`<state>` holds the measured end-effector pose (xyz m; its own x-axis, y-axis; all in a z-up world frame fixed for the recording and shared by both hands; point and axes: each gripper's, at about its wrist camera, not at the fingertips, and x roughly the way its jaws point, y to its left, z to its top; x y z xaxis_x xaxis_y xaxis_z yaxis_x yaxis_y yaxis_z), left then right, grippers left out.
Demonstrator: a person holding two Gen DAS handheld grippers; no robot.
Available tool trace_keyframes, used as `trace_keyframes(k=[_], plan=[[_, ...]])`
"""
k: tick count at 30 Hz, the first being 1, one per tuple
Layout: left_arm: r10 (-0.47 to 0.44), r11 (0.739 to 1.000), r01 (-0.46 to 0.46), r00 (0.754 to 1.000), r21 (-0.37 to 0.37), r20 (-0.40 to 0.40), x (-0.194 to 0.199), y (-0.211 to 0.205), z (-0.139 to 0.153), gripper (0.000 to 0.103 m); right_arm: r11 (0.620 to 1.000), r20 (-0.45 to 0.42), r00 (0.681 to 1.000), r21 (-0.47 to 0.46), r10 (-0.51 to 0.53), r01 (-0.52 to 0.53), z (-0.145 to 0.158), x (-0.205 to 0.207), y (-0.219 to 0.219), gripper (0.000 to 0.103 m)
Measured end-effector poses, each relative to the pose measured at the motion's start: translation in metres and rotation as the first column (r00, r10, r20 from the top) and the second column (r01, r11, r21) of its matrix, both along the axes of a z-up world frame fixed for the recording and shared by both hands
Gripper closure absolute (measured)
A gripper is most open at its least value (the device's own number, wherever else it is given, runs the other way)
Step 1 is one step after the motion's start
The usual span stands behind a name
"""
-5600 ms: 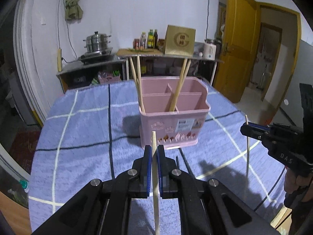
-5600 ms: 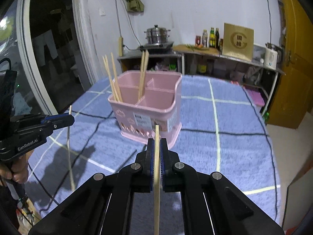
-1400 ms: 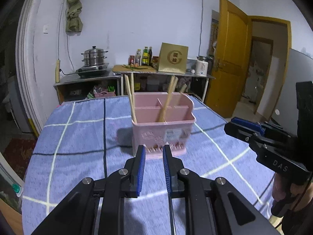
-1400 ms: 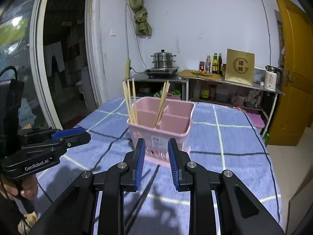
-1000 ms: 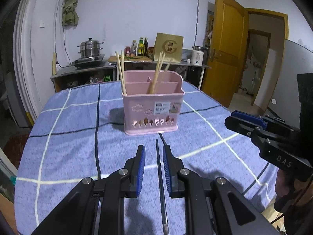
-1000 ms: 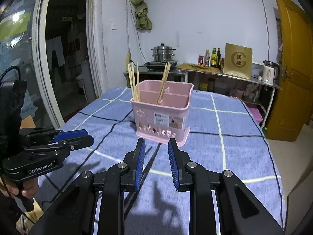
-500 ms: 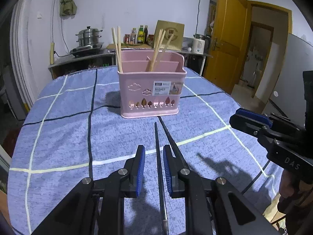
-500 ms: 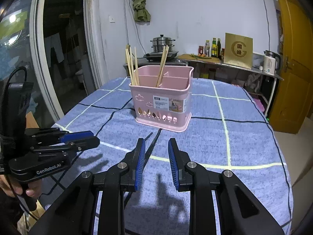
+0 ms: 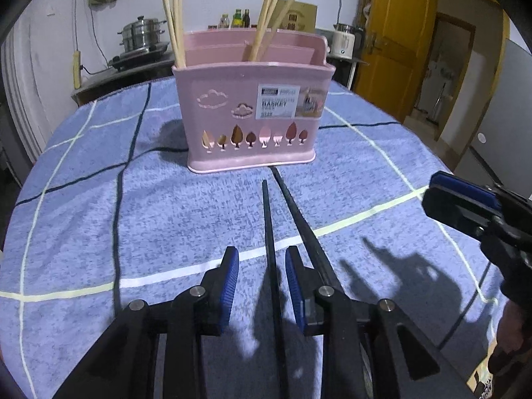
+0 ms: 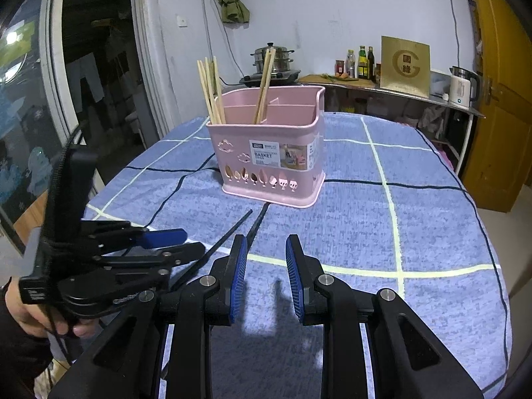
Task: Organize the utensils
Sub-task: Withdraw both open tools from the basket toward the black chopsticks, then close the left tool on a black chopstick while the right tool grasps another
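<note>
On the blue checked tablecloth (image 9: pixel 99 206), two black chopsticks (image 9: pixel 268 219) lie lengthwise toward the pink basket (image 9: pixel 252 113) at mid-table; the nearer left gripper (image 9: pixel 262 286), jaws opening and empty, straddles one, while the right gripper (image 10: pixel 266 276) stands part-open, empty.

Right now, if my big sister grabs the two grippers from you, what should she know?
Left gripper: jaws opening, straddling one black chopstick lying on the blue cloth, not pinching it.
Right gripper: open, nothing between its jaws.
A second black chopstick lies beside the first, pointing at the pink basket.
Done: wooden chopsticks stand in the basket.
Left: both black chopsticks.
</note>
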<state>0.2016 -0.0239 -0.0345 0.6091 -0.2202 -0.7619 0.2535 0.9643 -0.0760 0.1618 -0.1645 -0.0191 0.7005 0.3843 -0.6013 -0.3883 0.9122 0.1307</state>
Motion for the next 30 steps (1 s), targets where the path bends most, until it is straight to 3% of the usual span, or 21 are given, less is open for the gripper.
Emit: trace_keyframes(k=[10, 19, 30], plan=[[0.003, 1.0, -0.003, 1.0, 0.028, -0.025, 0.025, -0.007, -0.016, 0.074, 1.0, -0.044, 0.999, 0.009, 0.004, -0.003, -0.01, 0.013, 0.002, 0.078], [0.067, 0.996, -0.065, 0.998, 0.059, -0.019, 0.019, 0.024, -0.016, 0.074, 1.0, -0.086, 0.996, 0.007, 0.02, -0.02, -0.018, 0.024, 0.015, 0.078], [0.107, 0.994, -0.109, 0.991, -0.023, -0.08, 0.037, 0.056, -0.013, 0.074, 0.999, -0.211, 0.977, -0.002, 0.036, -0.037, -0.038, 0.063, 0.047, 0.078]])
